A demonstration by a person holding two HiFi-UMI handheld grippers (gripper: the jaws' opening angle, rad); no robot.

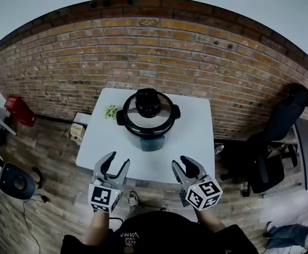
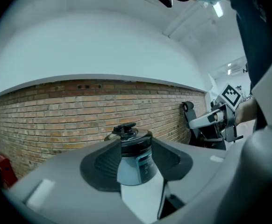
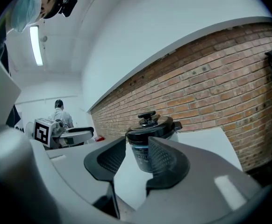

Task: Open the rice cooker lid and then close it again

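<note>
Rice cooker (image 1: pixel 147 118), one, lidded, on one table (image 1: pixel 196 136), left gripper (image 1: pixel 118 160), right gripper (image 1: pixel 181 162), jaws apart

Brick wall (image 1: pixel 159 52), white table (image 1: pixel 196 136), black chair (image 1: pixel 279 131)

The left gripper (image 2: pixel 137 168) holds its dark ribbed jaws apart, gripping nothing; framed in the gap, well beyond them, the rice cooker (image 2: pixel 135 149) stands on a white table (image 2: pixel 141 202) with its black lid (image 2: pixel 132 137) down. A brick wall (image 2: pixel 56 111) runs behind, and the right gripper (image 2: pixel 206 120) shows at the right
</note>
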